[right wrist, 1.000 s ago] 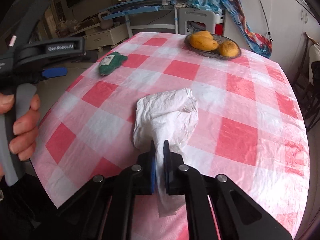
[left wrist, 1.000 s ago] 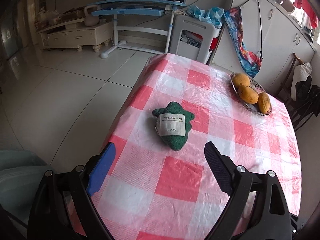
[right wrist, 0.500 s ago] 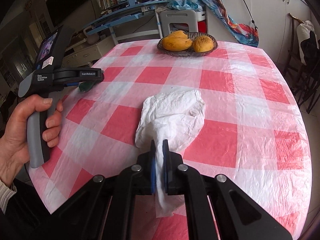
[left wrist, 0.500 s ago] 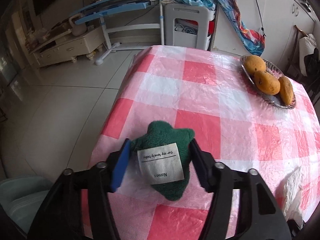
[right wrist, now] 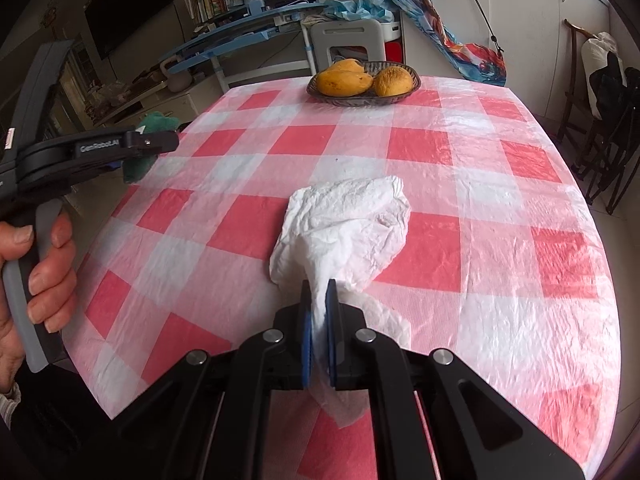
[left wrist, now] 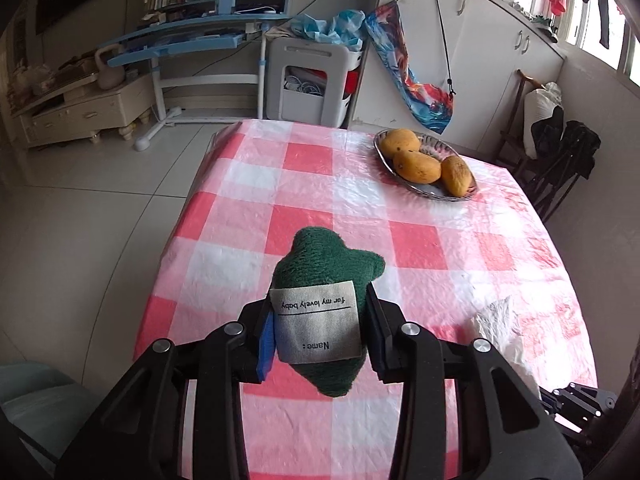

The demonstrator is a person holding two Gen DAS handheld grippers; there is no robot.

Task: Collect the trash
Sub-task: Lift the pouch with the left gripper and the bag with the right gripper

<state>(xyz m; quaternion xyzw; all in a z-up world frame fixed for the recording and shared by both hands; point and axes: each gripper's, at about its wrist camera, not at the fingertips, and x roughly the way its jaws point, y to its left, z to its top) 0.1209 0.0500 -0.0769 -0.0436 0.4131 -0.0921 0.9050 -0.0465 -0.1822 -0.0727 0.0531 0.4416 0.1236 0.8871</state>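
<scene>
My left gripper [left wrist: 320,312] is shut on a green plush toy [left wrist: 324,264] with a white "Name:" label and holds it above the table's left edge. In the right wrist view the left gripper [right wrist: 156,144] and the toy [right wrist: 154,122] are at the left, lifted off the cloth. My right gripper [right wrist: 319,300] is shut on a crumpled white tissue [right wrist: 348,220], whose far part rests on the red-and-white checked tablecloth [right wrist: 440,148]. The tissue also shows in the left wrist view [left wrist: 500,324] at the lower right.
A metal dish of mangoes [left wrist: 424,164] stands at the table's far side; it also shows in the right wrist view [right wrist: 362,80]. A white bin [left wrist: 312,80], a blue desk [left wrist: 192,40] and cabinets stand beyond. Chairs [right wrist: 608,120] are at the right. A pale bin [left wrist: 28,392] is below left.
My left gripper closed on the green plush toy and lifted it off the table. The right gripper still holds the tissue and has shifted slightly.
</scene>
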